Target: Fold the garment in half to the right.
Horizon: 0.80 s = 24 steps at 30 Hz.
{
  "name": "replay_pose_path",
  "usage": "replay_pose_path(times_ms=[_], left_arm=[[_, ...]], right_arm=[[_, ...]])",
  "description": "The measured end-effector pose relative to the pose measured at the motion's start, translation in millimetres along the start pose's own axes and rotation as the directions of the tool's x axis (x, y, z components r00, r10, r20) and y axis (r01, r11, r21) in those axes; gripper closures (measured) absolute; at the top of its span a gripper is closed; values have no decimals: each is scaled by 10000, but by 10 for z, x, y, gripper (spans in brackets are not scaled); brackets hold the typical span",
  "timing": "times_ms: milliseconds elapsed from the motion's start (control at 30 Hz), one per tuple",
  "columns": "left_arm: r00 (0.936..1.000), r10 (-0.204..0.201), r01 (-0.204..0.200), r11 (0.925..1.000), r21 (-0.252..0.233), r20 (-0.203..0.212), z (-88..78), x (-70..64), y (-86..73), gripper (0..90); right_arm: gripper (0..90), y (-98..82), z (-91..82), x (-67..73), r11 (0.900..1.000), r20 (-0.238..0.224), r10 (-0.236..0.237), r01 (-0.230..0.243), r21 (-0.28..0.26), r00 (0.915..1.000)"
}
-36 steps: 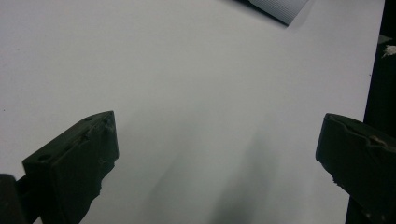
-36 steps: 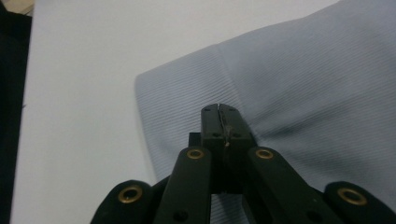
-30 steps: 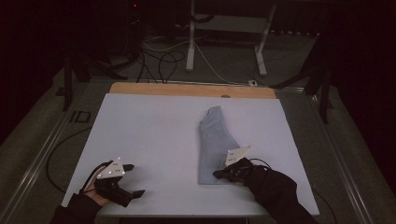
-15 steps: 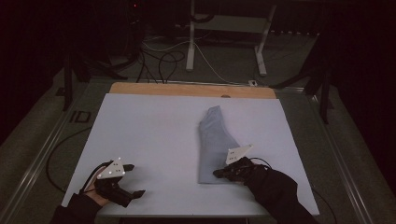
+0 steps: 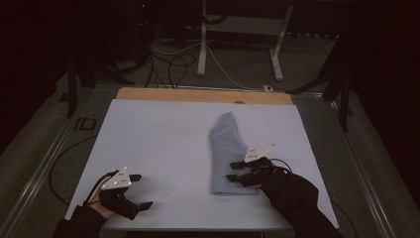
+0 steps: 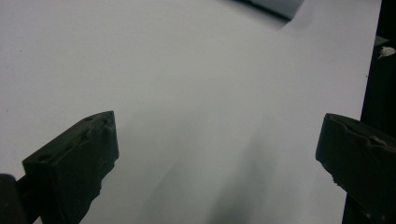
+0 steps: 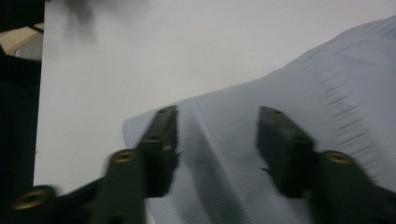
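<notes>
The folded cloth [image 7: 299,93] looks finely ribbed and matt, the white table cover [image 5: 158,144] smooth like paper, its far edge bare wood [image 5: 198,94], and the gripper pads [image 6: 74,163] rough, perhaps rubbery.

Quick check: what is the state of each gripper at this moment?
Left gripper: open, holding nothing.
Right gripper: jaws have just been opening, open over the folded cloth, not gripping it.

Left hand-held gripper [image 5: 142,191] gapes wide; right hand-held gripper [image 5: 231,171] has just been opening.
</notes>
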<state>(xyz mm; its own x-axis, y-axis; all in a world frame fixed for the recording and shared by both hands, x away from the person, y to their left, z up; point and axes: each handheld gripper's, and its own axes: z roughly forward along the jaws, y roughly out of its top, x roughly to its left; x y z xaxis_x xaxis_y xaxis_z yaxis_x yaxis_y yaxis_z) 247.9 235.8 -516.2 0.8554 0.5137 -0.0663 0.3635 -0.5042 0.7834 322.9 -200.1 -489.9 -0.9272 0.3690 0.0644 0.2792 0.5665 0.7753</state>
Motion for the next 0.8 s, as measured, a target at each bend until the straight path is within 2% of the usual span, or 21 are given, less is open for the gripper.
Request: replay_pose_path(times_ms=[67, 167, 200, 233, 300, 500, 567, 667, 800], left_arm=[[10000, -26, 26, 10000, -8, -13, -1, 4, 2, 4], [10000, 16, -16, 10000, -12, -16, -6, -1, 4, 3], [10000, 8, -8, 10000, -30, -29, -9, 0, 4, 3], [10000, -1, 1, 10000, -39, -56, -12, 2, 3, 3], [10000, -31, 30, 10000, -51, -84, -16, 0, 1, 3], [9999, -34, 34, 10000, 6, -104, -24, -6, -3, 3], [9999, -31, 32, 10000, 15, -126, -30, -4, -4, 3], [9998, -18, 17, 10000, -16, -191, -41, -4, -4, 3], [9998, -52, 51, 10000, -41, -195, -48, 1, -6, 3]], right_arm=[[312, 22, -5, -16, 10000, 81, 70, -70, 58, 9999], [169, 54, -9, -64, 9993, -132, 377, -376, 14, 9992], [110, 57, -9, -72, 9994, -204, 334, -333, 39, 9992], [87, 61, -11, -73, 9997, -341, 242, -240, 69, 9991], [87, 70, -20, -66, 9998, 0, 197, -197, -1, 9998], [85, 70, -32, -101, 9996, 255, 232, -227, -170, 9994], [85, 64, -49, -125, 9994, 480, 241, -228, -273, 9986], [85, 56, -88, -151, 9984, 845, 311, -270, -495, 9959], [85, 14, -146, -167, 9983, 1235, 391, -333, -484, 9916]])
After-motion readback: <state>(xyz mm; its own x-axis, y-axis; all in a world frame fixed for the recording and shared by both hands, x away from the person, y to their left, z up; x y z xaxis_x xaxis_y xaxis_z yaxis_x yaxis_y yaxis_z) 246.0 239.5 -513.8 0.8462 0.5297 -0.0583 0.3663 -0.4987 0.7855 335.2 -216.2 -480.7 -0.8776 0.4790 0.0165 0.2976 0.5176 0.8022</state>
